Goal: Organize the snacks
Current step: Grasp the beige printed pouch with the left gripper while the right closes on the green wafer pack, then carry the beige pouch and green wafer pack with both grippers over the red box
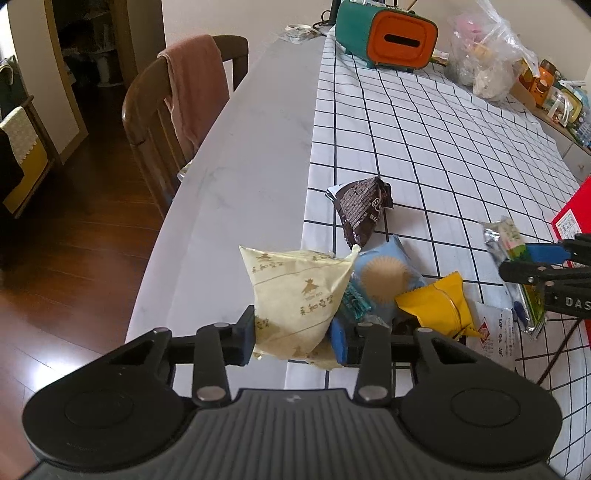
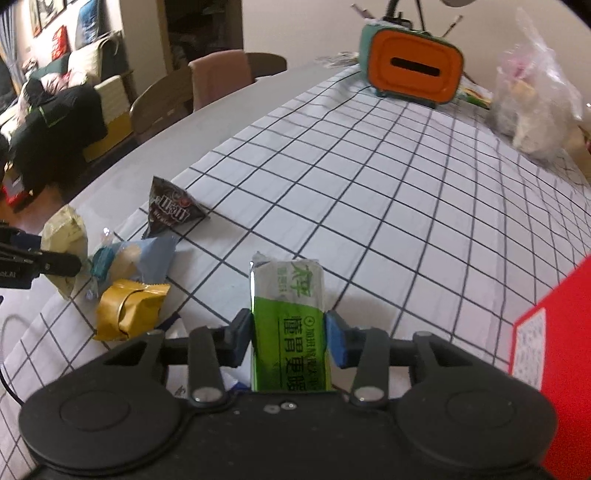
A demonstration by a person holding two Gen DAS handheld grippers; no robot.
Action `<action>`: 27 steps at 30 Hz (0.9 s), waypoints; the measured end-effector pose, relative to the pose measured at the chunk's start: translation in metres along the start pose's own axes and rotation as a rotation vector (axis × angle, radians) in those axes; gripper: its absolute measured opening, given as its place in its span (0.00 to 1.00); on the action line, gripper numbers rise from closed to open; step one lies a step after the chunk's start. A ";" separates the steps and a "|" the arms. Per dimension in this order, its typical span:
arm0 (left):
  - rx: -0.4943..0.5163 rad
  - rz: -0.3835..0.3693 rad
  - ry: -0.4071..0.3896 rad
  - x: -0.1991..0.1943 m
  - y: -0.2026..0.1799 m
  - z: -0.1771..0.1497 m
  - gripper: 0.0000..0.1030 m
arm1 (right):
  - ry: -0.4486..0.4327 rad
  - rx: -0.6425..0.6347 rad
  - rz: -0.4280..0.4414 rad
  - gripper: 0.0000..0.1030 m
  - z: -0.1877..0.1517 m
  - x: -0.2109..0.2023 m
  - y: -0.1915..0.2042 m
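My left gripper (image 1: 293,338) is shut on a cream snack pouch (image 1: 295,295) and holds it above the table's near edge; the pouch also shows in the right wrist view (image 2: 64,236). My right gripper (image 2: 290,338) is shut on a green and silver snack packet (image 2: 288,317), which also shows in the left wrist view (image 1: 513,254). On the checked tablecloth (image 1: 424,140) lie a dark brown packet (image 1: 360,208), a light blue packet (image 1: 384,280), a yellow packet (image 1: 439,306) and a white packet (image 1: 493,339).
A red box (image 2: 554,332) stands at the right. A green and orange tissue holder (image 1: 388,35) and a clear plastic bag (image 1: 484,55) sit at the far end. A wooden chair (image 1: 162,107) with a pink cloth stands left of the table.
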State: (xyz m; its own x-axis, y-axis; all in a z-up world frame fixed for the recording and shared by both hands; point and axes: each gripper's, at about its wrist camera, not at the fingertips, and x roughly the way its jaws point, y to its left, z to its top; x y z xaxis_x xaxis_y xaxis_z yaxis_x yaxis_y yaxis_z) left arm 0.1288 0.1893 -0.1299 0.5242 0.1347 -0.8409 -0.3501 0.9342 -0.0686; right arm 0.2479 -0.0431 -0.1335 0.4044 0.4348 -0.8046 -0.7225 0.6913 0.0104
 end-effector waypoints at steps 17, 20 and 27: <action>0.056 -0.010 -0.072 -0.062 -0.036 0.011 0.36 | -0.130 0.163 -0.027 0.41 -0.021 -0.095 -0.017; 0.086 -0.029 -0.085 -0.074 -0.055 0.015 0.36 | -0.134 0.185 -0.035 0.41 -0.023 -0.114 -0.026; 0.167 -0.081 -0.125 -0.096 -0.113 0.022 0.37 | -0.147 0.231 -0.048 0.41 -0.031 -0.156 -0.058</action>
State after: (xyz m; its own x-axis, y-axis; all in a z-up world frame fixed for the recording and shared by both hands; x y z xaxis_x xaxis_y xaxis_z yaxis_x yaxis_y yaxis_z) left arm 0.1353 0.0779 -0.0293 0.6410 0.0875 -0.7625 -0.1752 0.9839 -0.0343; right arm 0.2088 -0.1690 -0.0272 0.5246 0.4660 -0.7125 -0.5602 0.8191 0.1233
